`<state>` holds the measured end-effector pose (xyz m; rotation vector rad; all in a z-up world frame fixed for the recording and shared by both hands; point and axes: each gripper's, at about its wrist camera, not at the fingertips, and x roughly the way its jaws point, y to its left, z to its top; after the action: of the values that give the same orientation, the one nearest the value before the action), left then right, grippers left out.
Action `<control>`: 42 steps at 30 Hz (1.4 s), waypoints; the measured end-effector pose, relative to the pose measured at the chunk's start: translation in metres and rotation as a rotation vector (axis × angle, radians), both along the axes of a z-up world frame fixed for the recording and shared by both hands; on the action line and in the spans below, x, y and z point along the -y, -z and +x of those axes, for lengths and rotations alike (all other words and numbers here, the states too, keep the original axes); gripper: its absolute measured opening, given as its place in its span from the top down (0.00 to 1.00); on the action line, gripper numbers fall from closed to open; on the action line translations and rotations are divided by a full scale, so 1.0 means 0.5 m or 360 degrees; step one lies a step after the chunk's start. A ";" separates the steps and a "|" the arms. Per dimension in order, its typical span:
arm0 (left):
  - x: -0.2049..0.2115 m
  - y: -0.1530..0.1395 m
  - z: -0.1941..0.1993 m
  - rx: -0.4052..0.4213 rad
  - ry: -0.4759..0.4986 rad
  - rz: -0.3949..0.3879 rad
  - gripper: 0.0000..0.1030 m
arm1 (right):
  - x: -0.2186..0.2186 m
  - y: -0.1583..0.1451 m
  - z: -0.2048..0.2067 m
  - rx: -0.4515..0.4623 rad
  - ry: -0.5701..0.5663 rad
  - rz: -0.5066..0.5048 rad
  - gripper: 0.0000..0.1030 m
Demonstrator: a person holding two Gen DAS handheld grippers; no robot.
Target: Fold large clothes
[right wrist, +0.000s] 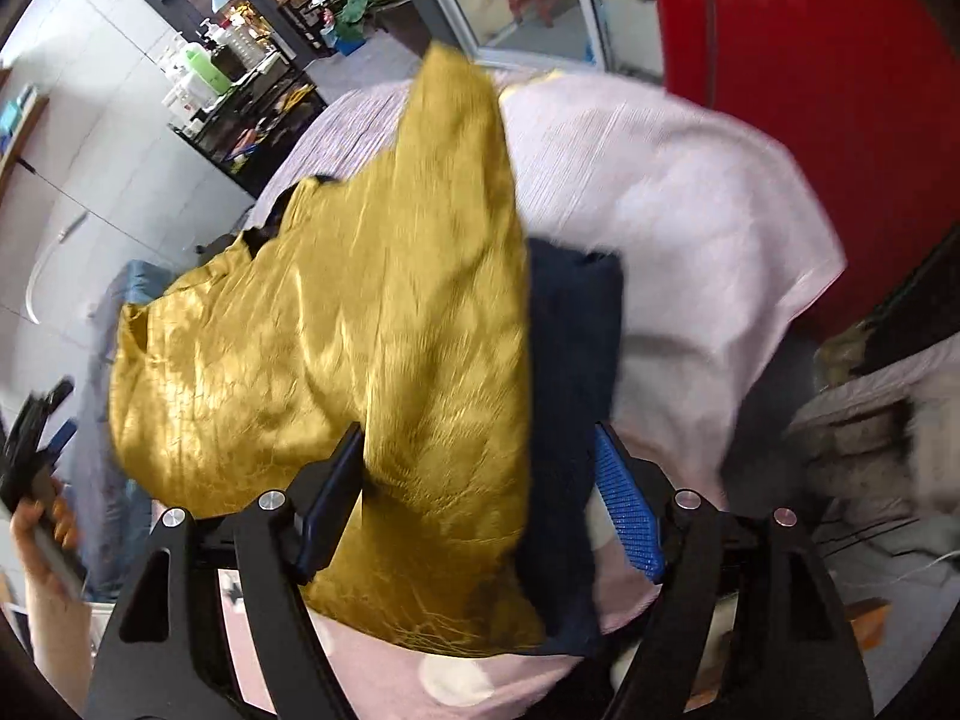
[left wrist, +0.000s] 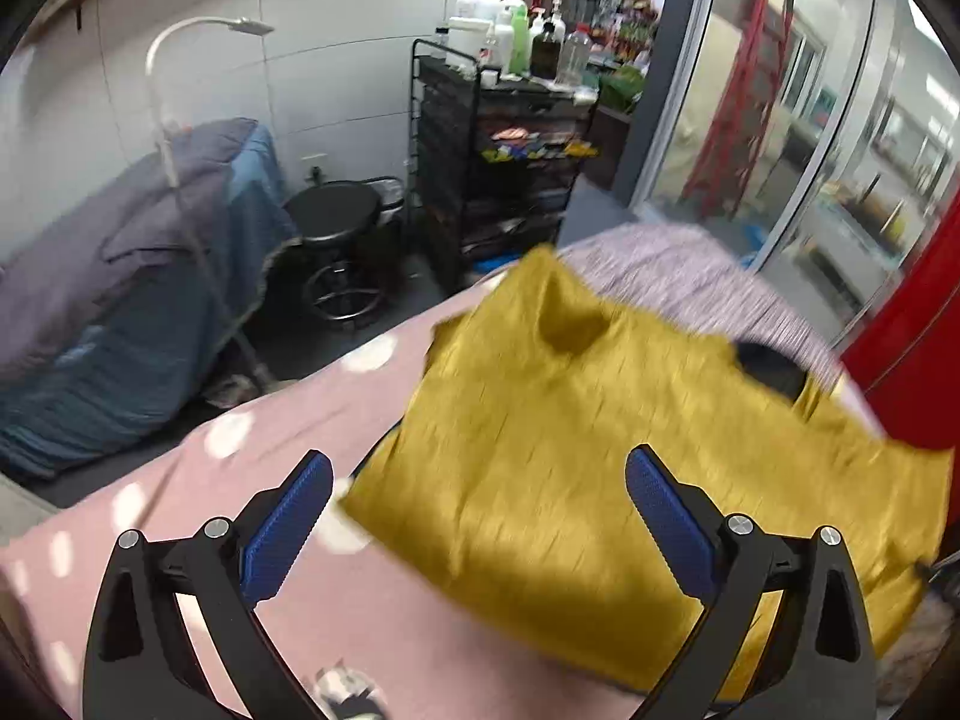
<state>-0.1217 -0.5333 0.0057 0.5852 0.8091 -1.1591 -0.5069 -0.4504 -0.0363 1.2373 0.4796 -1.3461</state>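
A mustard-yellow garment lies spread on a pink dotted bed cover, with a dark lining showing at its neck. My left gripper is open just above the garment's near left edge, holding nothing. In the right wrist view the same yellow garment lies rumpled, with a dark navy layer showing along its right side. My right gripper is open, its jaws wide either side of the garment's near edge. The left gripper shows at the far left, in a hand.
A black shelving cart with bottles stands beyond the bed, a black stool beside it. A treatment bed with blue-grey covers stands at the left. A red panel rises at the right. A striped pale sheet covers the far bed.
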 end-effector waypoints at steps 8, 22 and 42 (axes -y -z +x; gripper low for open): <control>-0.116 0.028 -0.102 0.0122 -0.0043 0.0160 0.07 | 0.027 -0.083 0.062 -0.0217 -0.0123 -0.0064 0.28; -0.149 -0.045 -0.209 0.0245 0.0078 0.0258 0.07 | -0.030 -0.151 0.276 -0.0408 -0.0574 -0.0238 0.14; -0.179 -0.049 -0.254 0.0253 0.0166 0.0340 0.07 | -0.078 -0.155 0.354 -0.0500 -0.0695 -0.0172 0.14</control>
<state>-0.2486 -0.4439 0.0300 0.8944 0.7779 -1.1123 -0.3298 -0.4115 0.0414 0.7742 0.8344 -1.1710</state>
